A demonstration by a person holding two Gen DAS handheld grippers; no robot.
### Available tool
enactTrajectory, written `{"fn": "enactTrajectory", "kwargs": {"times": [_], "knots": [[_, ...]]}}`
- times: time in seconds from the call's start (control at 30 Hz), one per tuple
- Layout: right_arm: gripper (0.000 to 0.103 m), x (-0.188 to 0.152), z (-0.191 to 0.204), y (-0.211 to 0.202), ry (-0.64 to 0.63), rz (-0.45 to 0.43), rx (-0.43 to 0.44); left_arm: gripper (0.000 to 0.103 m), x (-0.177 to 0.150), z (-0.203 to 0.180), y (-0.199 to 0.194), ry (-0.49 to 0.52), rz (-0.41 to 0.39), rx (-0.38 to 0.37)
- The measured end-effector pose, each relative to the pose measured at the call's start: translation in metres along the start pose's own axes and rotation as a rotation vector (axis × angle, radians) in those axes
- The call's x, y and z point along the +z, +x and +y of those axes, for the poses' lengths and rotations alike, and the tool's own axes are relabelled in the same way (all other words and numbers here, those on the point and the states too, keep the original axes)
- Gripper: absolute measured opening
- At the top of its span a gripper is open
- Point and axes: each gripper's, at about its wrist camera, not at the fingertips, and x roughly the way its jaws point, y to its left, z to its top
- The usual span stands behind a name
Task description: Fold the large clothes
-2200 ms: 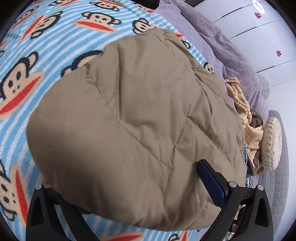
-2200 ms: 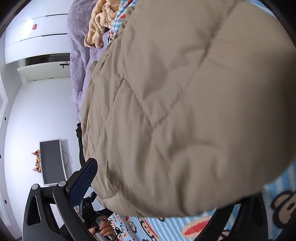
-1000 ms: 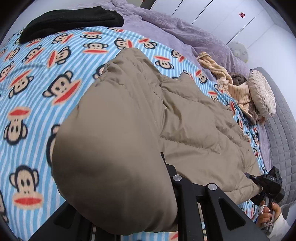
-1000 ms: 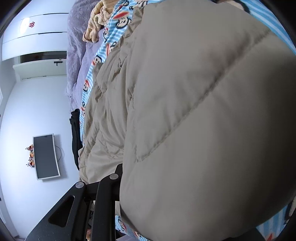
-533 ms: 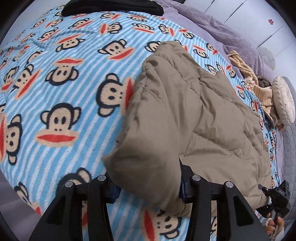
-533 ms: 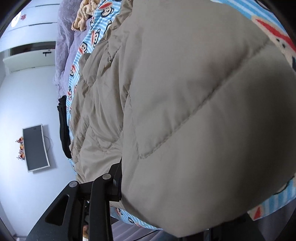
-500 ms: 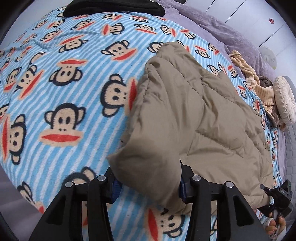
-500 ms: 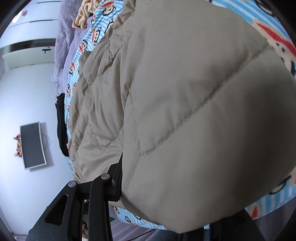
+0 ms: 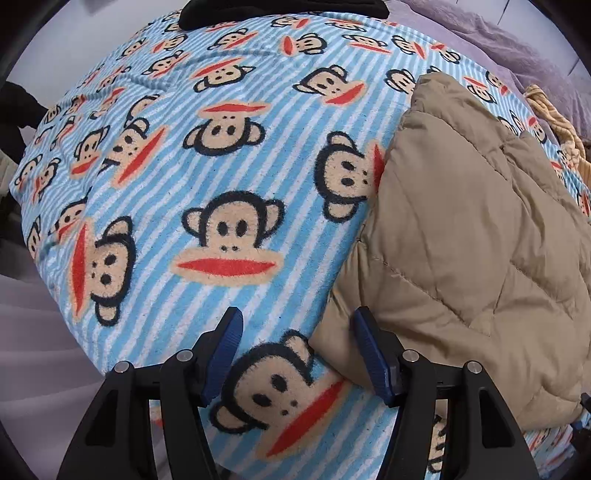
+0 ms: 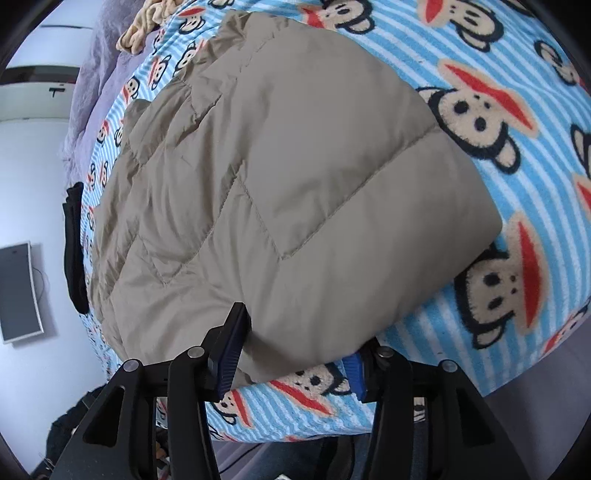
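Left wrist view shows the left gripper (image 9: 297,354) released, its two blue pads spread wide over the monkey-print blanket (image 9: 207,177). One pad sits just beside the near corner of the tan quilted jacket (image 9: 480,229); whether it touches the fabric cannot be told. The jacket lies folded on the blanket, filling the far-right part of this view, with bare blanket on its other side. A black garment (image 9: 284,11) rests at the blanket's far edge, and a purple cover (image 9: 517,33) lies beyond the blanket.

From the right wrist, the right gripper (image 10: 291,354) also stands spread, its pads either side of the jacket's (image 10: 280,192) near folded edge, which bulges between them without being pinched. A crumpled beige cloth (image 10: 147,18) lies at the blanket's (image 10: 517,110) far end, past the jacket.
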Motion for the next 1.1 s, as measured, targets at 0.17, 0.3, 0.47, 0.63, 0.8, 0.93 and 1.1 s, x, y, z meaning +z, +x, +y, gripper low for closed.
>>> {"fn": "enactTrajectory", "kwargs": {"times": [0.17, 0.3, 0.47, 0.63, 0.8, 0.93, 1.1], "knots": [[0.061, -0.013, 0.010, -0.019, -0.107, 0.008, -0.039, 0.064, -0.003, -0.020, -0.019, 0.052, 0.012, -0.031], [0.066, -0.021, 0.026, -0.026, -0.163, 0.015, -0.015, 0.064, -0.004, -0.043, -0.044, 0.101, -0.001, -0.077], [0.076, -0.023, 0.058, -0.025, -0.271, 0.011, 0.001, 0.064, -0.014, -0.073, -0.066, 0.174, -0.004, -0.109], [0.079, -0.025, 0.078, -0.032, -0.344, 0.006, 0.013, 0.069, -0.025, -0.089, -0.082, 0.200, -0.013, -0.132], [0.080, -0.030, 0.078, -0.040, -0.385, 0.010, 0.011, 0.100, -0.038, -0.099, -0.097, 0.202, -0.062, -0.117], [0.080, -0.031, 0.063, -0.044, -0.392, 0.026, 0.014, 0.100, -0.047, -0.104, -0.100, 0.195, -0.058, -0.106], [0.080, -0.032, 0.055, -0.046, -0.398, 0.040, 0.011, 0.100, -0.056, -0.109, -0.107, 0.200, -0.061, -0.092]]}}
